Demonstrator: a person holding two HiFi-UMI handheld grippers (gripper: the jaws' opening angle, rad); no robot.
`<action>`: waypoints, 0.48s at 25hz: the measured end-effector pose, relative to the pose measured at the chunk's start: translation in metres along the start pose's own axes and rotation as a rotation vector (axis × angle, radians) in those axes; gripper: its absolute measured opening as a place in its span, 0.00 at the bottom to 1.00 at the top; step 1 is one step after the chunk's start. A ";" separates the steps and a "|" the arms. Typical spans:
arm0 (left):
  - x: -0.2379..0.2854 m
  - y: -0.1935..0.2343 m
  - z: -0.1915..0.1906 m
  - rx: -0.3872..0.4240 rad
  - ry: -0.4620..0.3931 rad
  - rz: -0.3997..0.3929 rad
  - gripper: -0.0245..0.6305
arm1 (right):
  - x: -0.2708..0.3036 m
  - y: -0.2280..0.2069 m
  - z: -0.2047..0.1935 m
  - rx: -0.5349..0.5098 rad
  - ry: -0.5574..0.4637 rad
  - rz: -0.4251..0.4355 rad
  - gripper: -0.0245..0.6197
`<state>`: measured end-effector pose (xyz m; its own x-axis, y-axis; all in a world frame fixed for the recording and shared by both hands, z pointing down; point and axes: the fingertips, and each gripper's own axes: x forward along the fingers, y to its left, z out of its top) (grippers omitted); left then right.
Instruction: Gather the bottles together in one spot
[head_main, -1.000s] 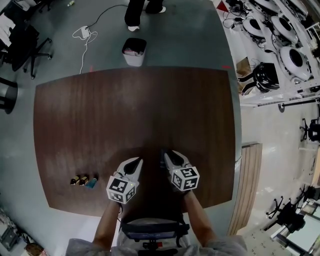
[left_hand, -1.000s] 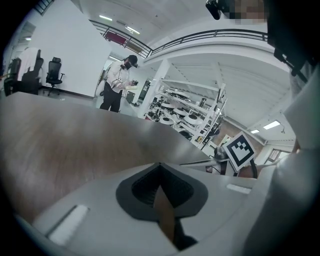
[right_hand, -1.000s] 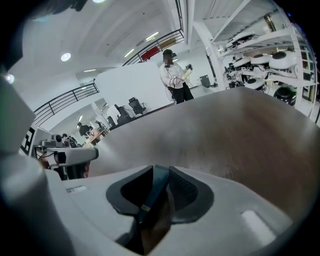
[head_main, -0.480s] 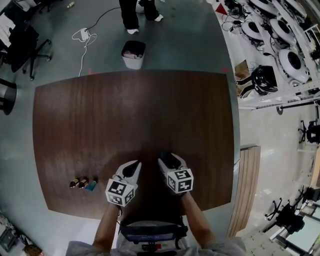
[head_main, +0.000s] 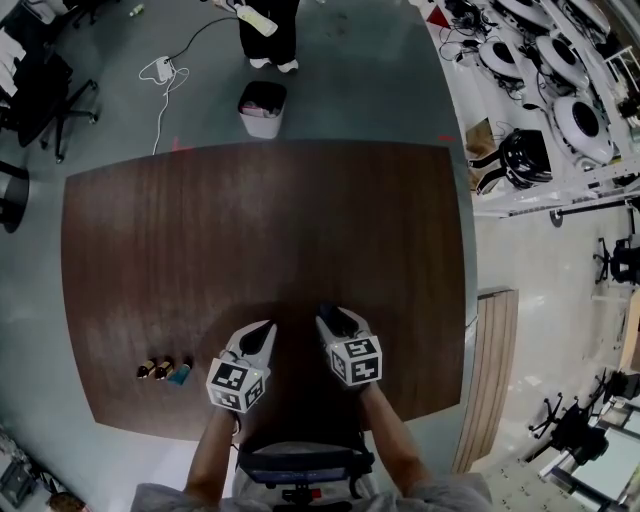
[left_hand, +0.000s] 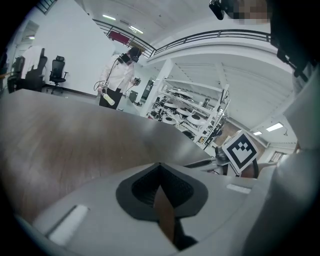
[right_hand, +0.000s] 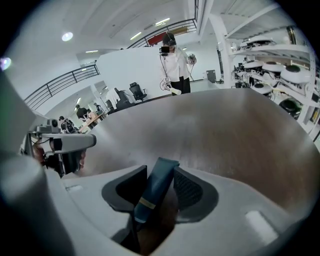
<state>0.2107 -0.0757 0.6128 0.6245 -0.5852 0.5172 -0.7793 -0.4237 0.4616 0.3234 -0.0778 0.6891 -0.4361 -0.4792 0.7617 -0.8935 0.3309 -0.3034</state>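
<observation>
A dark teal tube (right_hand: 152, 192) lies slantwise between the jaws of my right gripper (right_hand: 161, 169), its crimped end pointing outward. The jaws have just been closing, and the tube touches both pads. In the head view, my right gripper (head_main: 333, 320) hovers over the near middle of the brown table (head_main: 260, 220). Beside it on the left, my left gripper (head_main: 262, 332) is shut with nothing in it (left_hand: 160, 166). Three small bottles lie in a row near the table's front left edge: two gold ones (head_main: 147, 370) (head_main: 163, 370) and a blue one (head_main: 181, 373).
A waste bin (head_main: 260, 108) stands on the floor beyond the table's far edge, and a person (head_main: 270, 25) stands behind it. Shelves with equipment (head_main: 560, 90) line the right side. Office chairs (head_main: 50, 90) are at the far left.
My right gripper's jaws stand wider apart than a second ago, and it has rolled slightly. The person behind the bin has shifted. My left gripper and the three bottles have stayed put.
</observation>
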 end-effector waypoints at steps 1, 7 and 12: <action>0.000 0.000 0.000 0.000 0.001 0.001 0.04 | 0.000 0.000 0.000 0.007 0.001 0.003 0.29; -0.003 0.000 0.001 0.000 -0.002 0.007 0.04 | -0.002 0.001 -0.001 0.093 -0.003 0.032 0.25; -0.004 -0.001 0.001 0.003 -0.005 0.008 0.04 | -0.011 -0.002 0.006 0.110 -0.042 0.036 0.22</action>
<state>0.2089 -0.0734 0.6091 0.6179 -0.5924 0.5169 -0.7845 -0.4211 0.4552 0.3290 -0.0783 0.6781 -0.4701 -0.5027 0.7254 -0.8825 0.2586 -0.3928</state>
